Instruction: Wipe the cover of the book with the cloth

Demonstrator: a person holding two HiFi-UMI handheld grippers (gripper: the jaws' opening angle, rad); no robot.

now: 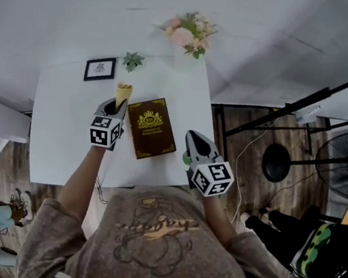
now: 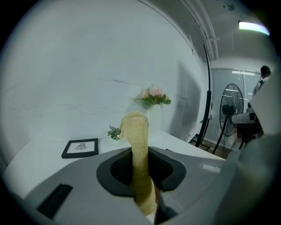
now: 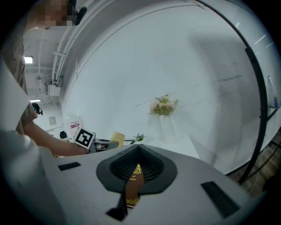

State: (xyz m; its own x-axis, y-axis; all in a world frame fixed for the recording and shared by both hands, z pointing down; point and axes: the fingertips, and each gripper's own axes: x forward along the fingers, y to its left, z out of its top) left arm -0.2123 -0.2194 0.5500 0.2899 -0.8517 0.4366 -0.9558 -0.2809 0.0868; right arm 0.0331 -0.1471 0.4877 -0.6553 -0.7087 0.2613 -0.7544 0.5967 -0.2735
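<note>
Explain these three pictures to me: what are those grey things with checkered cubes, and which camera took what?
No robot: a person holds a cube-marked hand-held gripper in each hand. One picture comes from a head camera; the other two from cameras on the grippers. The left hand-held gripper pinches a yellow woven cloth. The right hand-held gripper sits beside the brown, gold-printed book; whether it grips it is unclear. The white table also bears a black-framed picture, a green sprig and pink flowers.
</note>
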